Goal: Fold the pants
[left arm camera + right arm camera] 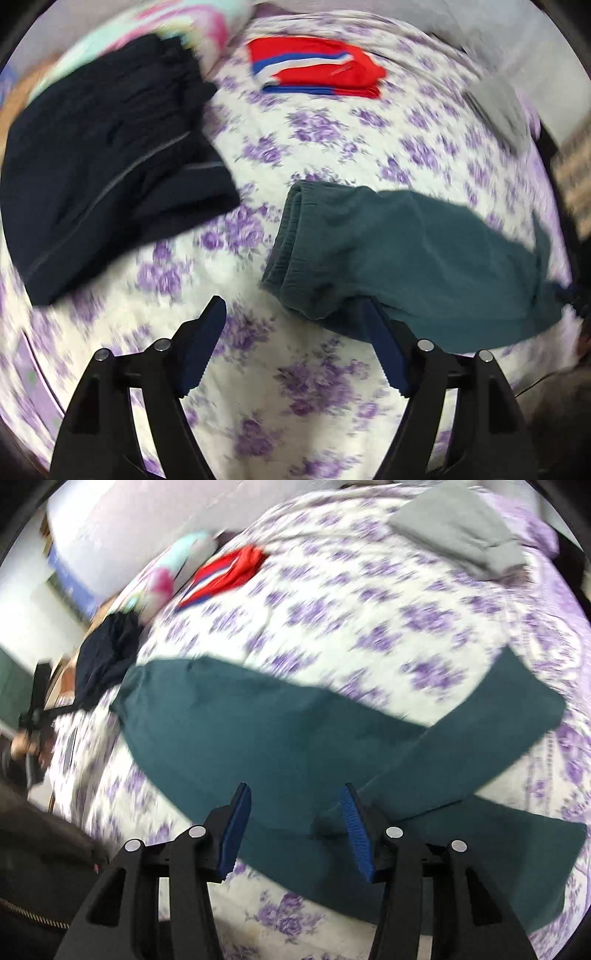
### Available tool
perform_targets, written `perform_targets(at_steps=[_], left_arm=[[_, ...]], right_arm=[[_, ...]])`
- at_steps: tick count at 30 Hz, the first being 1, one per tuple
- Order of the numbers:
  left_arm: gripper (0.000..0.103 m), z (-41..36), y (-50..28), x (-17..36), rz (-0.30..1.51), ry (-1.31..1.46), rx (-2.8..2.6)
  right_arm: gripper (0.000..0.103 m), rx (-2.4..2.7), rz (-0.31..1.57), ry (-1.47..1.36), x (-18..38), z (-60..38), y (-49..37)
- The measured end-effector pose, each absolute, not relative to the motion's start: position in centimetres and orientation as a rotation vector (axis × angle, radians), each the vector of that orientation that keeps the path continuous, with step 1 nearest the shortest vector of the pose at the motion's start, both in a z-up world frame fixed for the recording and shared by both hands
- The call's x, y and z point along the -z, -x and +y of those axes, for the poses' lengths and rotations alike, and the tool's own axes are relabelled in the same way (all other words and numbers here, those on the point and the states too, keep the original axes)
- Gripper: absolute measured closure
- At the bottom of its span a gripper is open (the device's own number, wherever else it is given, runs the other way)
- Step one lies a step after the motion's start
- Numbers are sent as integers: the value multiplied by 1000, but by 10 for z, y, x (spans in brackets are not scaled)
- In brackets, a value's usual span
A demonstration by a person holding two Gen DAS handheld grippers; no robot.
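Dark teal pants (pixel 406 258) lie on a bed with a purple-flowered sheet (pixel 332 140). In the left wrist view their elastic waistband faces left, just ahead of my open, empty left gripper (pixel 295 314), whose right finger is at the waistband's near corner. In the right wrist view the pants (pixel 258 731) spread across the bed with both legs splayed out to the right. My right gripper (pixel 295 801) is open and empty, hovering over the crotch area where the legs split.
A dark navy garment (pixel 103 162) lies crumpled at the left. Folded red, white and blue clothing (pixel 317 66) sits at the far side. A folded grey garment (pixel 458 528) lies far right. A pastel pillow (pixel 166 576) is at the bed's head.
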State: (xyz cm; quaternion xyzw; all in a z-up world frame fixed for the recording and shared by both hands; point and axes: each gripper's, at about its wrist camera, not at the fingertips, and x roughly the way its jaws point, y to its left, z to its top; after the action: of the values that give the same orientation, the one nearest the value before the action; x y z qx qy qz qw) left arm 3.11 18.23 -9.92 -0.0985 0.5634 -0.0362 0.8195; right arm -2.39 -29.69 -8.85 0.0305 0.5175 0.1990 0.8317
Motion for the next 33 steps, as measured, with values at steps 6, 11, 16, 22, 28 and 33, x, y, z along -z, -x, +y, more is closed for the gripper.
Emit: perform_targets(at_steps=[6, 11, 16, 22, 28, 33], left_arm=[[38, 177, -44, 130, 1319, 453, 17], [50, 160, -65, 149, 1384, 527, -86], [45, 125, -68, 160, 1461, 139, -177], [42, 120, -57, 160, 1476, 3, -263], [43, 119, -53, 123, 1392, 12, -257], [35, 95, -56, 100, 1288, 2, -125]], right_arm=[[52, -247, 1067, -81, 94, -321, 19], [52, -36, 1040, -142, 99, -358, 10], [42, 142, 1017, -105, 100, -378, -36], [41, 276, 1086, -140, 134, -393, -117], [98, 306, 1000, -296, 111, -435, -90], [98, 244, 772, -518, 53, -480, 35]])
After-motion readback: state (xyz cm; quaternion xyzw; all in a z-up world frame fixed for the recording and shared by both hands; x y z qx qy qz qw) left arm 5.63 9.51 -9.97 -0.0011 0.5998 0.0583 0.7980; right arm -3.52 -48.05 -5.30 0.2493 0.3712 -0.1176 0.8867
